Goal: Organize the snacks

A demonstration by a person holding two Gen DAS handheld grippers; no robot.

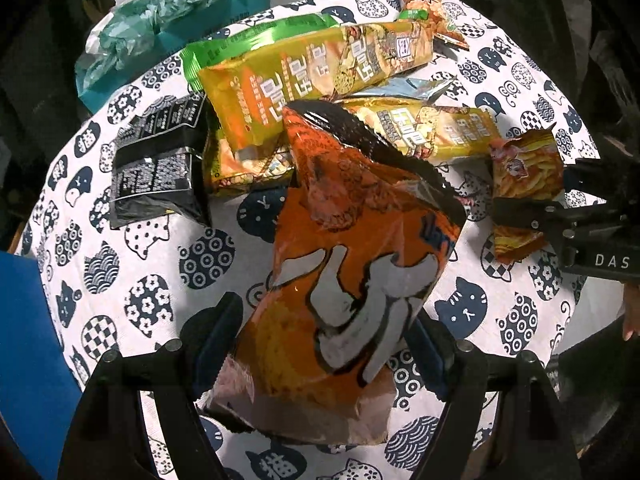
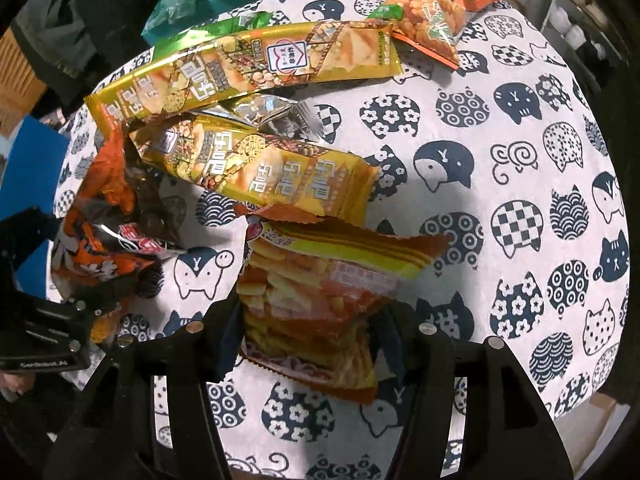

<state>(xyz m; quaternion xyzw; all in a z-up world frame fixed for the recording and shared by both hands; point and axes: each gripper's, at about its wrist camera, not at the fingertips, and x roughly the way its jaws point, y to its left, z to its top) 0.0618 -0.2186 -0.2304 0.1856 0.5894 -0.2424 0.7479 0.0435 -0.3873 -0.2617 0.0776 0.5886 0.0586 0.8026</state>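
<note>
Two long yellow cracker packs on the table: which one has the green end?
The far yellow pack, lying toward the teal bag. Its left end is bright green foil; the nearer yellow pack beside the silver wrapper shows no green.

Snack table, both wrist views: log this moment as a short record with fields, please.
surface: round table under a cat-print cloth
left hand-held gripper: straddles the big orange chip bag, fingers at both sides
right hand-held gripper: astride the small fries-print packet; pad contact unclear
pile: two long yellow cracker packs, one lying across the other
also: black packet left of the pile; small orange-green packet at the far edge
</note>
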